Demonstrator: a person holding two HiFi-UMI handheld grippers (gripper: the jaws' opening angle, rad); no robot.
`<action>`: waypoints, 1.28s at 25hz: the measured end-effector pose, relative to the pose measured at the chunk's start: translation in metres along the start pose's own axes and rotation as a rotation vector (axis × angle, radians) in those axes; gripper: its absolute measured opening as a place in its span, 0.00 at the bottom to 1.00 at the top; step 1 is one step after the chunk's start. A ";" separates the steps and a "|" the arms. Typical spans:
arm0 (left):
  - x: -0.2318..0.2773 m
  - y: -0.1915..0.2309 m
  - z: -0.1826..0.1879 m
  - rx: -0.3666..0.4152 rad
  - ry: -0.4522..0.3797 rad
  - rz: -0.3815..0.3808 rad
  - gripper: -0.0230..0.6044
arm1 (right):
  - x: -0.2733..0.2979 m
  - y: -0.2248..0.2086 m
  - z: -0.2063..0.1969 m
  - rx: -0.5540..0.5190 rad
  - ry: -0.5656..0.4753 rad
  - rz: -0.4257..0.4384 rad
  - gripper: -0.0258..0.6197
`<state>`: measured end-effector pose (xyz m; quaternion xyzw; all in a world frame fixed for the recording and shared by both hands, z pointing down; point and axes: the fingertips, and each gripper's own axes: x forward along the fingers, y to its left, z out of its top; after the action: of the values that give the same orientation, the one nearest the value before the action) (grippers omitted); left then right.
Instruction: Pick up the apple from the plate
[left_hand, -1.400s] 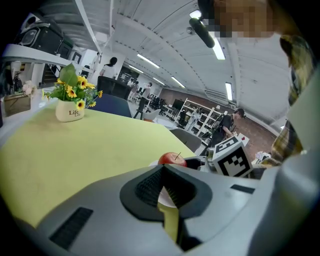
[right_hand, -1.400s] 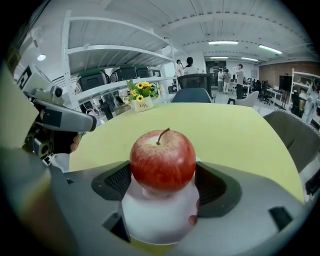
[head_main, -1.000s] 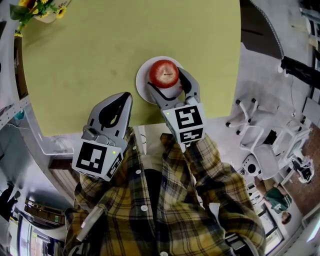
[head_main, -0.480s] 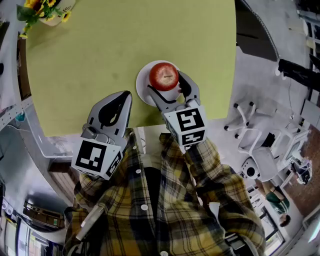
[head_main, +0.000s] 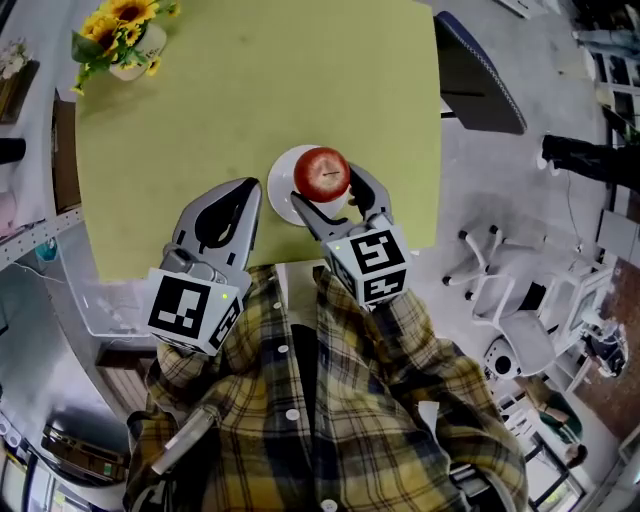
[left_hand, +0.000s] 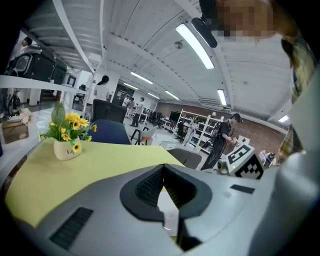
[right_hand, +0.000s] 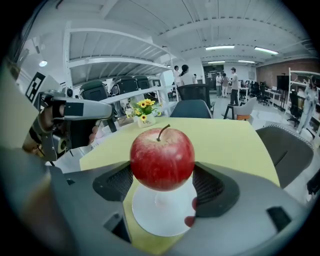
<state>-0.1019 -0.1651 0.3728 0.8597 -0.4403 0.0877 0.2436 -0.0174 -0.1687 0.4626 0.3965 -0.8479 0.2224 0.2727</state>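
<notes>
Yellow table (head_main: 250, 90) below, my right gripper (head_main: 326, 185) clamps the apple (head_main: 322, 172) above its plate (head_main: 281, 183); left gripper (head_main: 240, 192) sits closed, empty. Smooth skin may slip free.

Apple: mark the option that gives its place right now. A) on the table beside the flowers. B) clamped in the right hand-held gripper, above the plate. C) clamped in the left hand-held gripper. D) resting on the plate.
B: the right gripper view shows the apple between the pads of the right hand-held gripper, clear of the white plate below.
</notes>
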 end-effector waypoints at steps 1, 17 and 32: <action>-0.001 -0.004 0.007 0.010 -0.012 0.000 0.05 | -0.006 0.001 0.006 -0.004 -0.010 0.002 0.62; -0.032 -0.054 0.088 0.100 -0.145 -0.030 0.05 | -0.094 0.031 0.069 -0.026 -0.162 0.052 0.61; -0.045 -0.081 0.102 0.108 -0.203 -0.074 0.05 | -0.135 0.049 0.098 -0.060 -0.246 0.069 0.61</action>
<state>-0.0706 -0.1440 0.2403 0.8916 -0.4254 0.0146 0.1544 -0.0120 -0.1235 0.2949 0.3831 -0.8943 0.1559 0.1706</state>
